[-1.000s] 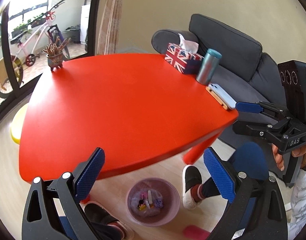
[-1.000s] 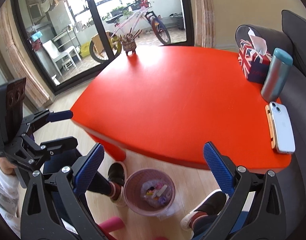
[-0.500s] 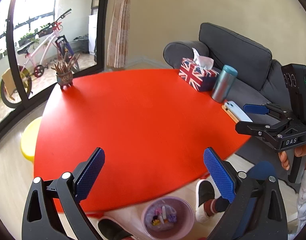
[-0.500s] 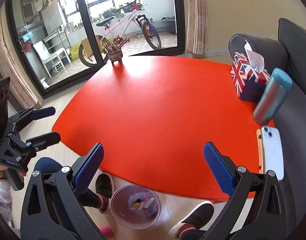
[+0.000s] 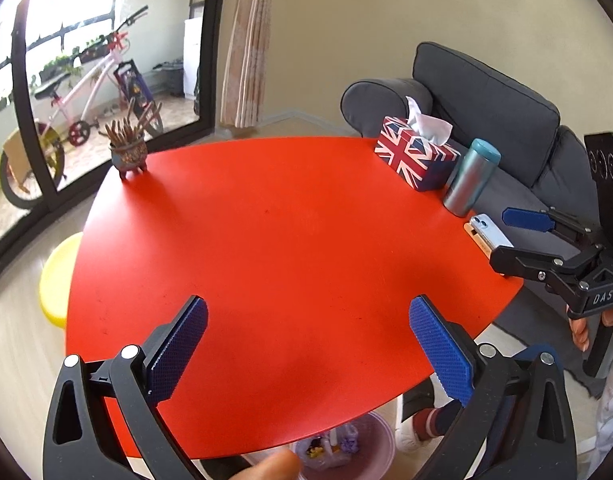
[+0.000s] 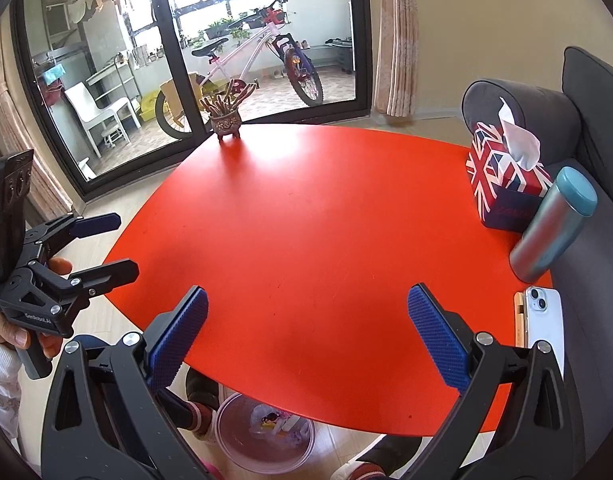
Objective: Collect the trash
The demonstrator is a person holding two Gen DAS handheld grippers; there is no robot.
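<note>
A pink waste bin (image 5: 346,454) with small wrappers in it stands on the floor under the near edge of the red table (image 5: 286,240). It also shows in the right wrist view, where the bin (image 6: 266,436) sits below the table (image 6: 326,220). My left gripper (image 5: 310,348) hovers open above the near tabletop, nothing between its blue pads. My right gripper (image 6: 308,344) is open too and holds nothing. Each gripper shows in the other's view: the right gripper (image 5: 514,240) by the table's right edge, the left gripper (image 6: 106,246) off its left edge.
Along the table's right side stand a Union Jack tissue box (image 5: 416,156), a teal tumbler (image 5: 470,178) and a phone (image 5: 488,234). A small pot of sticks (image 5: 128,152) sits at the far left corner. A grey sofa (image 5: 486,92) and a yellow stool (image 5: 58,276) flank the table; shoes are beside the bin.
Both grippers have lifted and tipped up from the floor toward the tabletop. The bin has slid to the lower edge of both views. Both stay open.
</note>
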